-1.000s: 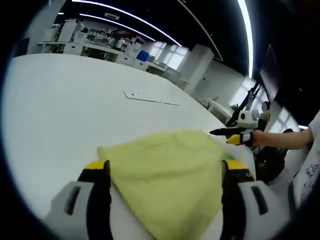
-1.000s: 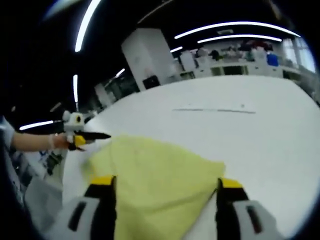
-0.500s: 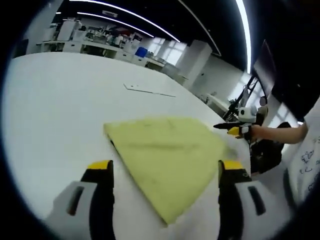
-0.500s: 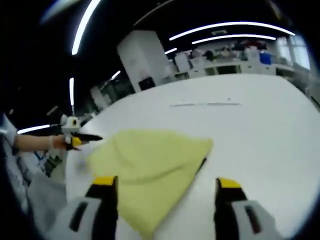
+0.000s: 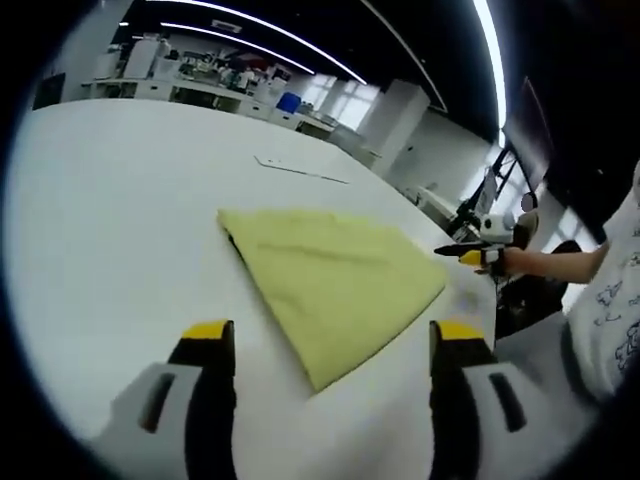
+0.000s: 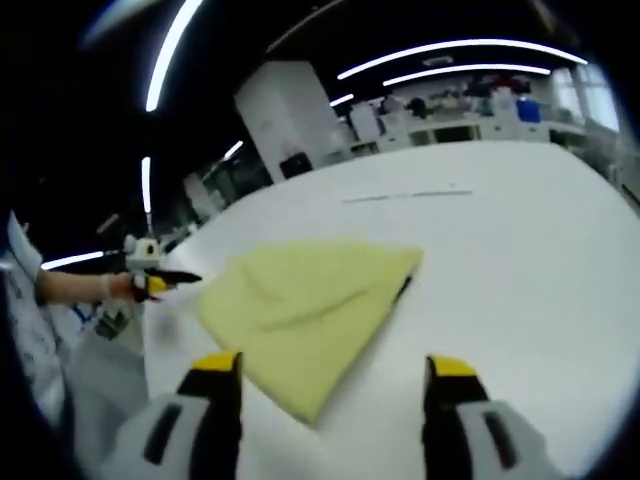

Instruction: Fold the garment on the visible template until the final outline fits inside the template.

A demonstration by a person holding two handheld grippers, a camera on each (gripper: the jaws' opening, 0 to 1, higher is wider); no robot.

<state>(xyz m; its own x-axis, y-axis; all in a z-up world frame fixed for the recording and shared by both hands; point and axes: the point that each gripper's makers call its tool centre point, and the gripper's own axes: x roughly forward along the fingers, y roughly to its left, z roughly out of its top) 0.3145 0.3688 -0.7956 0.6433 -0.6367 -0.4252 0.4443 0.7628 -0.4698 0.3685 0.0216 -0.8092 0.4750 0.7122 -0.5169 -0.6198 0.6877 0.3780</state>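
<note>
The left gripper (image 5: 325,345) is seen at the bottom of the left gripper view with its 2 yellow-tipped jaws spread wide apart and nothing held between them. The right gripper (image 6: 335,375) is likewise seen at the bottom of the right gripper view, its 2 jaws wide apart and empty. Each gripper is also caught small in the other's view: the right gripper (image 5: 462,252) at the right edge of the left gripper view, the left gripper (image 6: 170,279) at the left edge of the right gripper view, each carried by a hand on an outstretched arm; how far the jaws are parted cannot be told at that size.

A large white table (image 5: 120,220) is spread across both views. On it, the folded yellow-green garment (image 5: 330,275) is laid flat as a roughly 4-sided shape, ahead of both grippers' jaws and touched by neither. In the right gripper view the garment (image 6: 305,300) is shown with a soft crease across its upper layer and a dark sliver at its far right edge. Thin dark template lines (image 5: 300,170) are marked on the table well beyond the garment, also seen in the right gripper view (image 6: 405,195).

A white patterned sleeve (image 5: 615,300) is visible at the right of the left gripper view. Benches with equipment and long ceiling light strips are seen in the background.
</note>
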